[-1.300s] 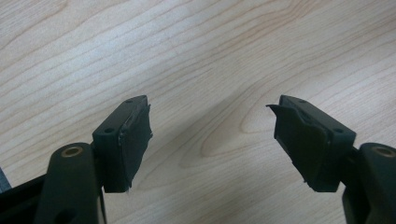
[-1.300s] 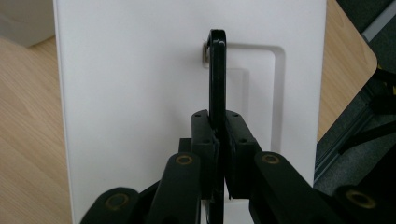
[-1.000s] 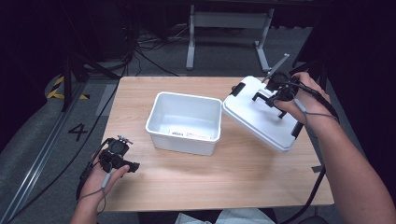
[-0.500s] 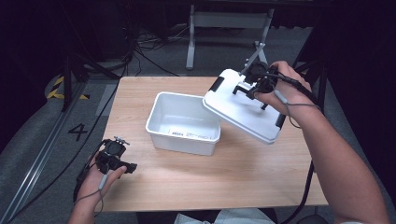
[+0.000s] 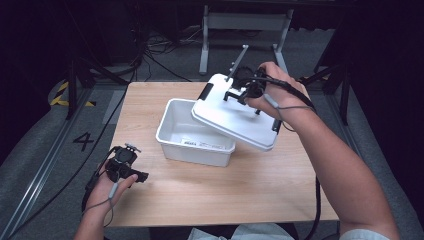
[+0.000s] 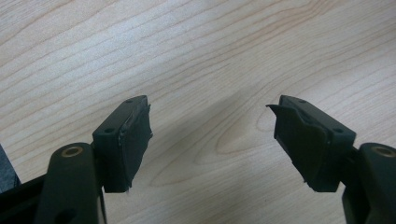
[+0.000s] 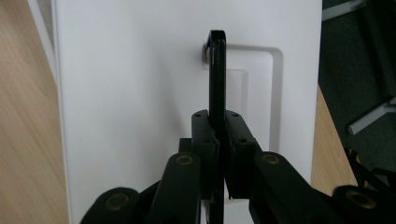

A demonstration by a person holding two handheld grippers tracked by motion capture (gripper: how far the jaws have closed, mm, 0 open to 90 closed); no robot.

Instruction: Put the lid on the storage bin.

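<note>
The right gripper [image 5: 239, 93] is clamped on the black handle [image 7: 216, 70] of a white lid [image 5: 235, 112], its jaws pressed tight against the handle's thin bar. The lid is held tilted in the air, its lower edge hanging over the right rim of the open white storage bin [image 5: 195, 132], its far end raised toward the back edge of the bench [image 5: 240, 185]. The bin sits near the middle of the bench, with a small label visible inside on its floor. By the front left corner, the left gripper [image 5: 131, 174] rests in the person's hand just above the wood, its jaws spread wide with nothing between them.
</note>
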